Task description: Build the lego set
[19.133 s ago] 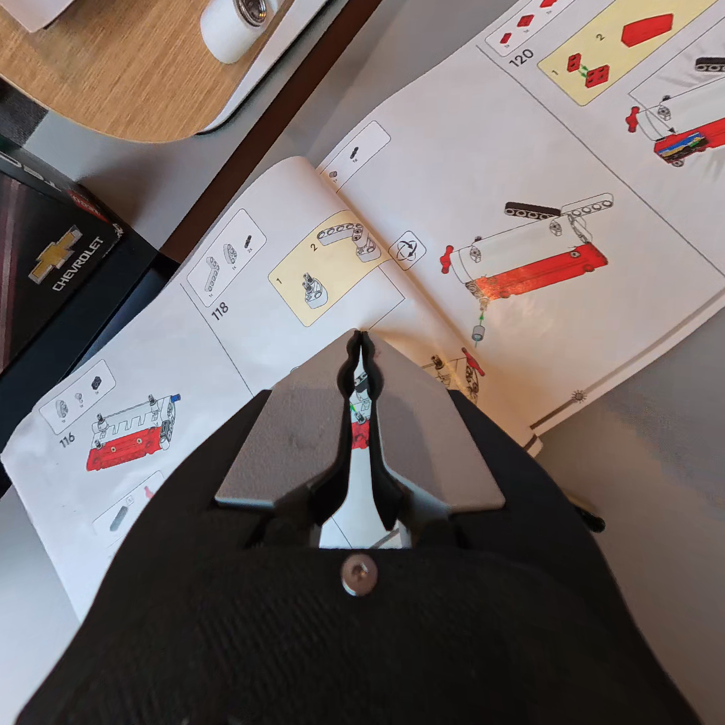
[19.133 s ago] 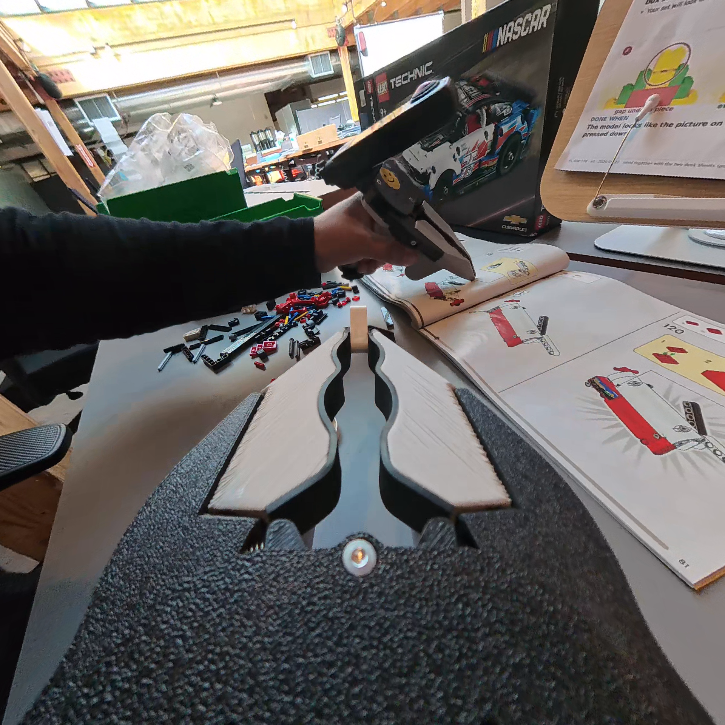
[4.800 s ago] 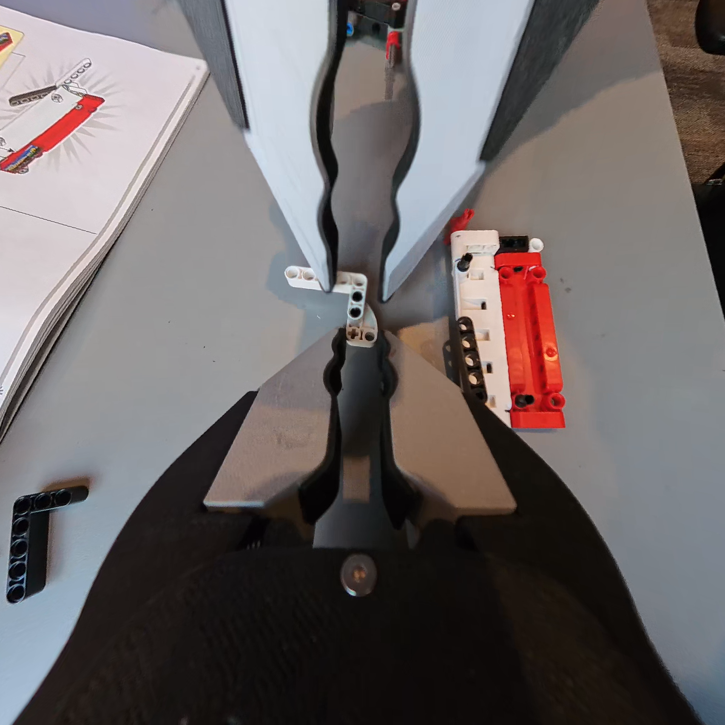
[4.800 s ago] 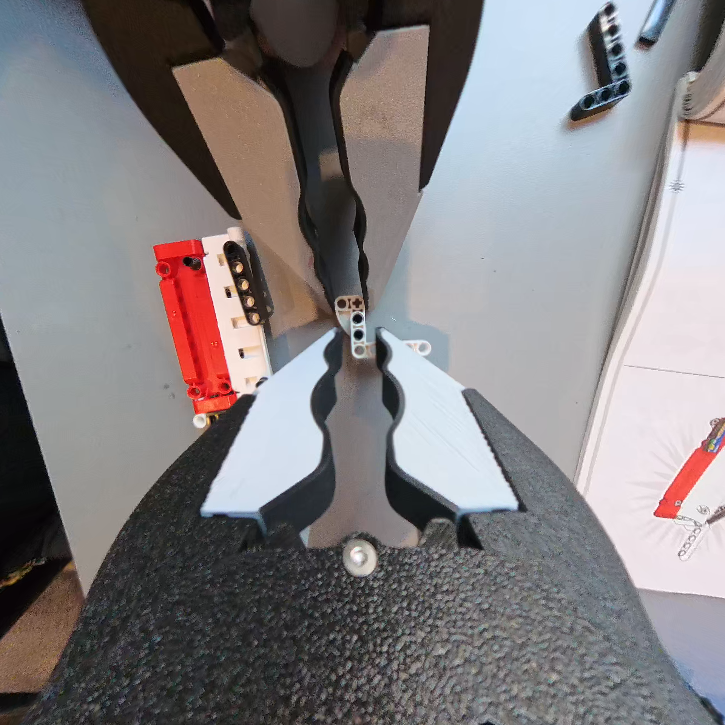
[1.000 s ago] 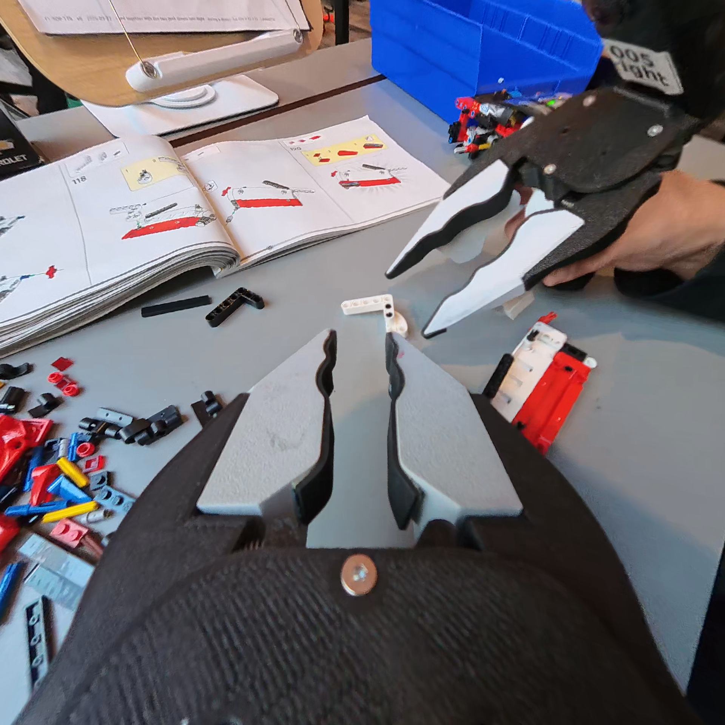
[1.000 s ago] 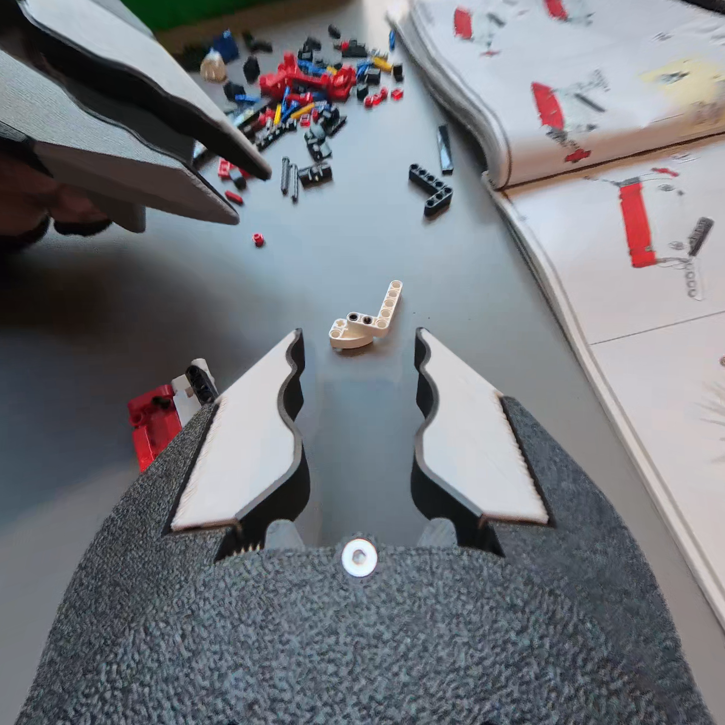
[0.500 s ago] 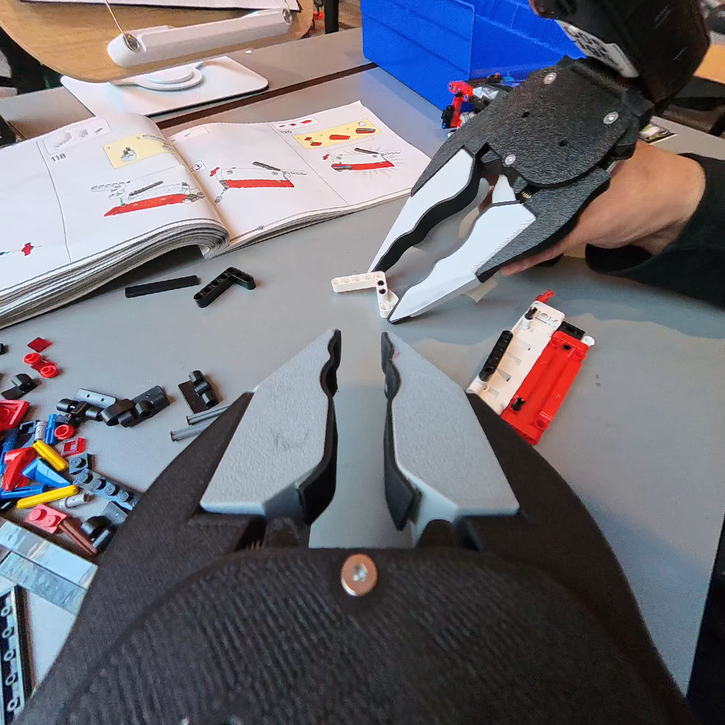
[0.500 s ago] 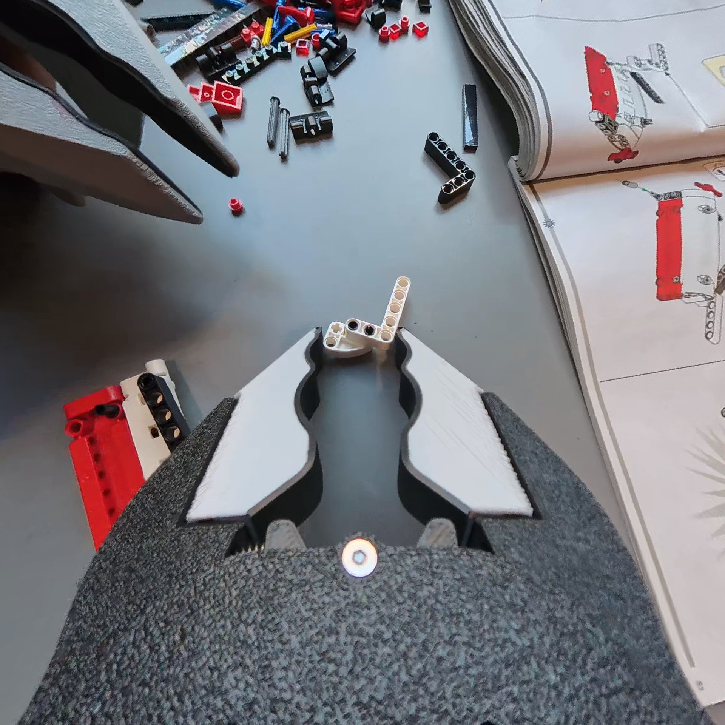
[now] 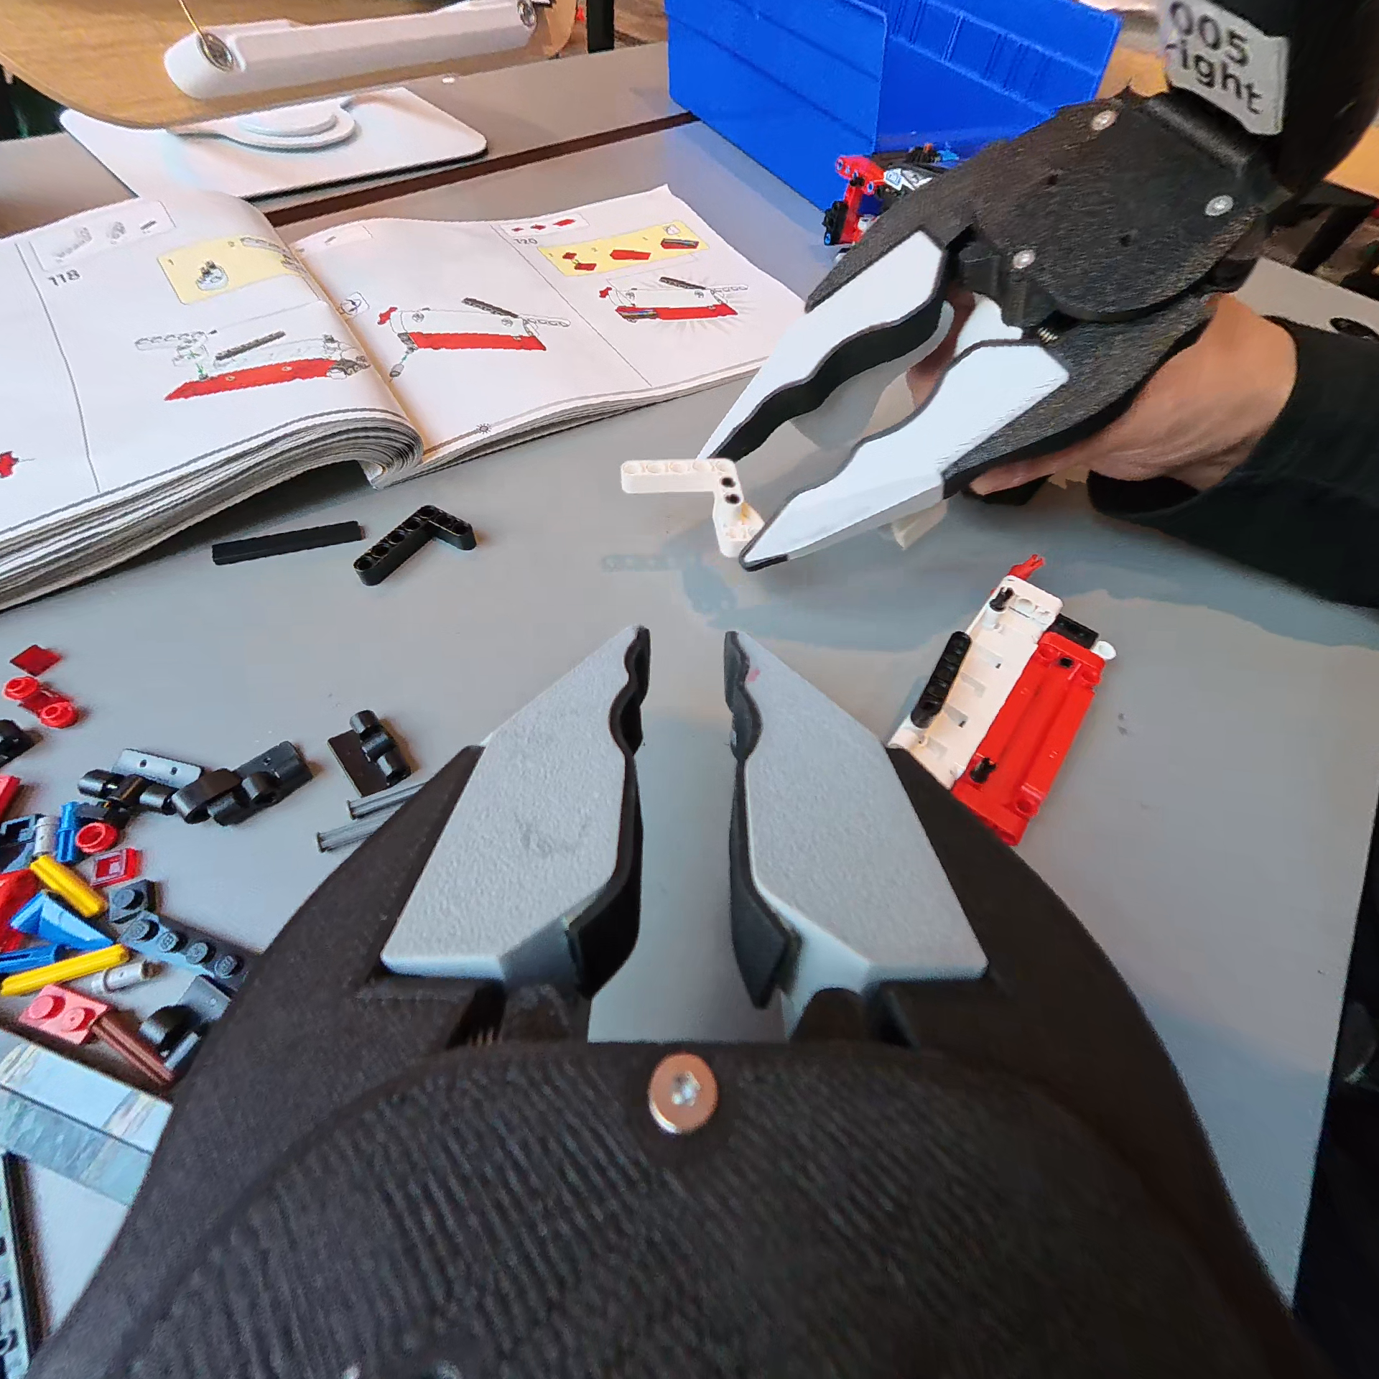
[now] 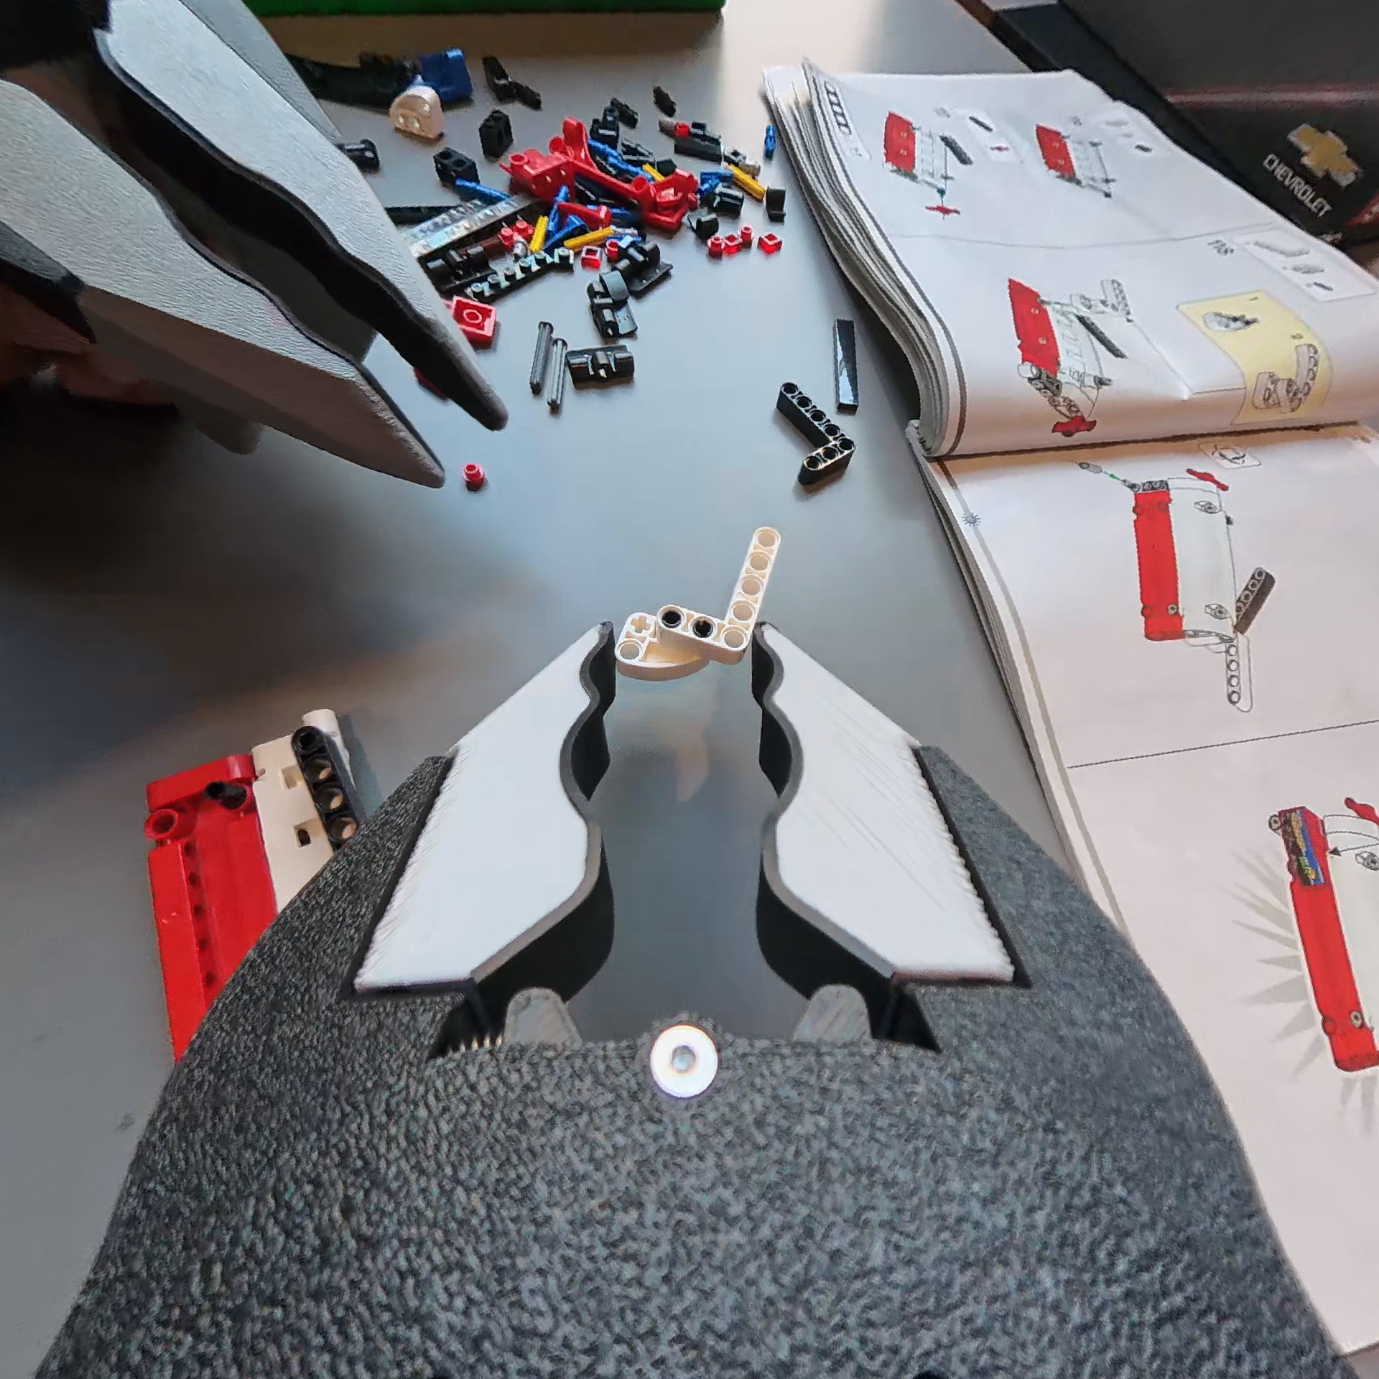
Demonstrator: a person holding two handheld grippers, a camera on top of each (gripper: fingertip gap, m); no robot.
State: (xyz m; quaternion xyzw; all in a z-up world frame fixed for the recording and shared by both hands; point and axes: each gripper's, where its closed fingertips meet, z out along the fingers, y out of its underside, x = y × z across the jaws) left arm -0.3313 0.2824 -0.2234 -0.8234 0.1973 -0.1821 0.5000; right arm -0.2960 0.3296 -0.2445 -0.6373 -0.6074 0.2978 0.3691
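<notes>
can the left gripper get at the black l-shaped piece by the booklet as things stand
Probably yes: the left gripper is open and empty, and the black L-shaped piece lies flat on bare table, with only a black strip beside it.

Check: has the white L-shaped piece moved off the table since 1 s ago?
Yes. The right gripper has closed on the white L-shaped piece and lifted it off the grey table, its shadow visible beneath.

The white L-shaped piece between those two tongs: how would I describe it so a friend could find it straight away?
Start at the open instruction booklet on the grey table; just beside its page edge, the right gripper closes on the white L-shaped piece. A black L-shaped beam lies farther off, but this one is white and has a small rounded white part joined under its short arm.
</notes>
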